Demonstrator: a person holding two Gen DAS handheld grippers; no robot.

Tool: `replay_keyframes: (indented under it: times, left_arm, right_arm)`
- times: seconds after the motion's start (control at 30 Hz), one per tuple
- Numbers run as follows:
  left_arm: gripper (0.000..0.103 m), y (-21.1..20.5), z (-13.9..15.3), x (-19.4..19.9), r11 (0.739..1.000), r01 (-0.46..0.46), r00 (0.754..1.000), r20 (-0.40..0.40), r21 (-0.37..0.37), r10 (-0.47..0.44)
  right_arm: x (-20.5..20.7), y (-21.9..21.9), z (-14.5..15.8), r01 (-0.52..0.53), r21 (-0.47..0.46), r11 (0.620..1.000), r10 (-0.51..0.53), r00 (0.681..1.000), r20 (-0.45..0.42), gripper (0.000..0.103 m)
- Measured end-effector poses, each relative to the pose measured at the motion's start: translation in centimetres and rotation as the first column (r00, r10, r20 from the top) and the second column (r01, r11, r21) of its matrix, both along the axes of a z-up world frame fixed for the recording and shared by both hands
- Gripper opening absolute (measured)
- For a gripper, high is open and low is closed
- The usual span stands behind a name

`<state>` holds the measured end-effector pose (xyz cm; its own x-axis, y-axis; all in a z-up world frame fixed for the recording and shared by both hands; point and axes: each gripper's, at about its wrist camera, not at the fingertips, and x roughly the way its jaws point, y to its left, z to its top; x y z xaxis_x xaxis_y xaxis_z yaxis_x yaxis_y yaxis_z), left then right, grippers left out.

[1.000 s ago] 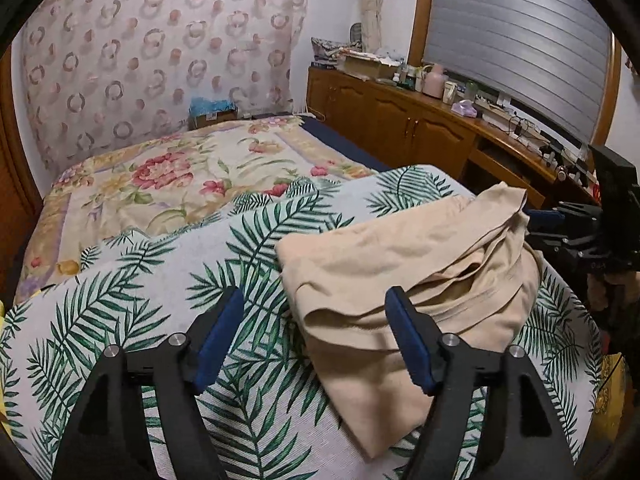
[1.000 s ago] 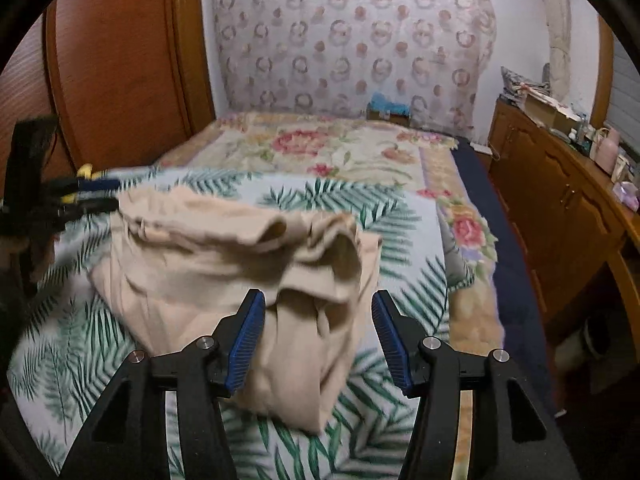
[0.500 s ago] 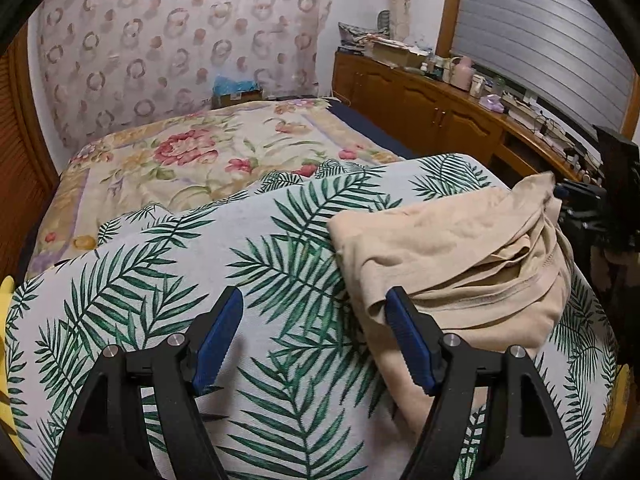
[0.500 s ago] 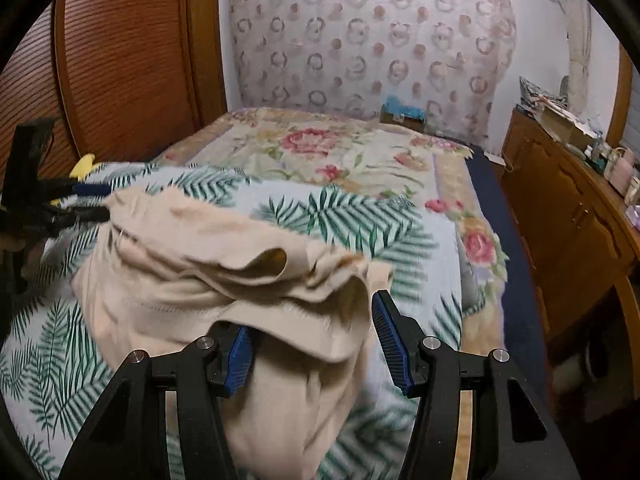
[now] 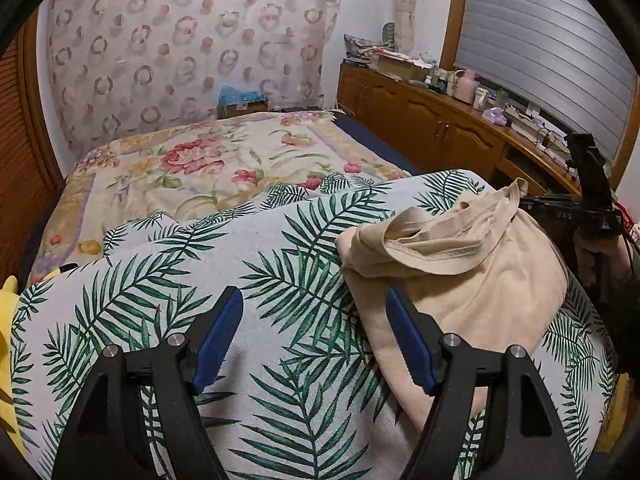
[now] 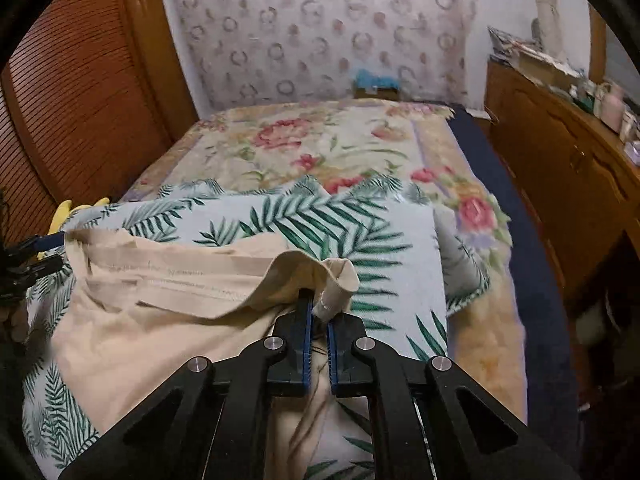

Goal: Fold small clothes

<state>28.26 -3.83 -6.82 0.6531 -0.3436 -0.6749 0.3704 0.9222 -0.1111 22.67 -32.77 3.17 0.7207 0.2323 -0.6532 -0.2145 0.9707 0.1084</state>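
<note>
A beige garment (image 5: 472, 276) is seen lying crumpled on a palm-leaf cloth (image 5: 256, 256) spread over the near end of a bed (image 5: 192, 168), toward the bed's right side in the left wrist view. The left hand-held gripper (image 5: 314, 338) is held released, its blue pads wide apart above the leaf cloth; its right pad lies just beside the garment's near edge, and nothing is grasped between the pads. The right hand-held gripper (image 6: 318, 320) is clenched on a bunched fold of the garment (image 6: 168, 320), the fabric being pinched between the nearly closed pads and draped over their tips. A hemmed edge of the garment is shown raised and stretched leftward from that grip. In the right wrist view the left hand-held gripper is seen at the garment's far left corner. A floral bedspread (image 6: 320, 148) covers the rest of the bed, and a wooden cabinet (image 5: 424, 128) stands along the wall to the right.
</note>
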Motion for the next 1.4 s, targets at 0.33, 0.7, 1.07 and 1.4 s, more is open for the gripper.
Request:
replay_keyframes:
  times: [0.33,0.7,1.07,1.4]
  left_arm:
    - [0.075,-2.4,-0.2,1.4,0.993,0.07,0.997,-0.046,0.093,-0.066]
    - [0.044,-4.5,-0.7,5.0,0.976,0.194,0.978,-0.102,0.094,-0.185]
    - [0.007,-2.6,-0.4,7.6,0.999,0.049,0.993,-0.106,-0.014,-0.05]
    - [0.037,-0.2,0.0,6.6,1.0,-0.023,0.995,-0.097,-0.017,0.021]
  right_arm:
    - [-1.2,0.8,1.5,-0.009,0.0,1.0,0.009,0.999,0.041,0.011]
    - [1.3,0.8,0.9,-0.109,-0.026,0.994,0.11,0.994,0.015,0.027]
    - [0.7,-2.2,0.5,0.018,0.053,0.998,-0.022,0.997,0.076,0.001]
    - [-0.2,-2.9,-0.7,0.071,-0.005,0.997,-0.071,0.997,0.019,0.022]
